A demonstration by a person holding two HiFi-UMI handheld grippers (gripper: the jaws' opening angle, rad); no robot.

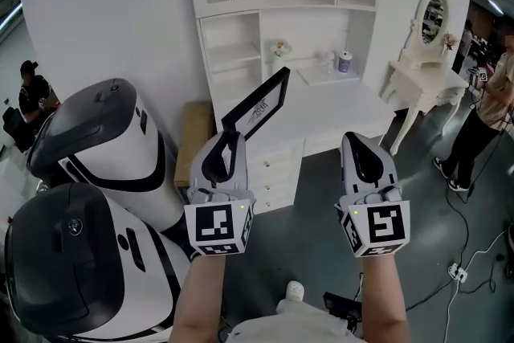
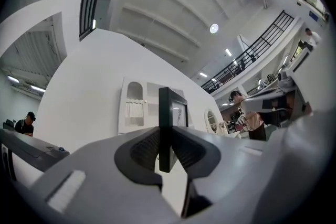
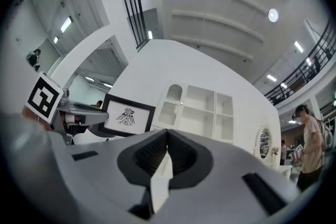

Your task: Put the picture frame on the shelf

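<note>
A white dressing table stands near a person; two rounded machines sit left.

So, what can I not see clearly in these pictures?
- Head view: the left gripper covers the lower corner of the picture frame.
- Left gripper view: the frame stands edge-on, so its drawing is nearly hidden.
- Head view: small items on the shelf are too small to identify.

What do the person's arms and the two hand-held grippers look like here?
Both the left hand-held gripper and the right hand-held gripper have light grey shells with black teardrop insets and ribbed black pads. Each carries a white cube printed with black square markers. No cables show on them. The forearms are bare, without sleeves; a white garment shows below.
</note>
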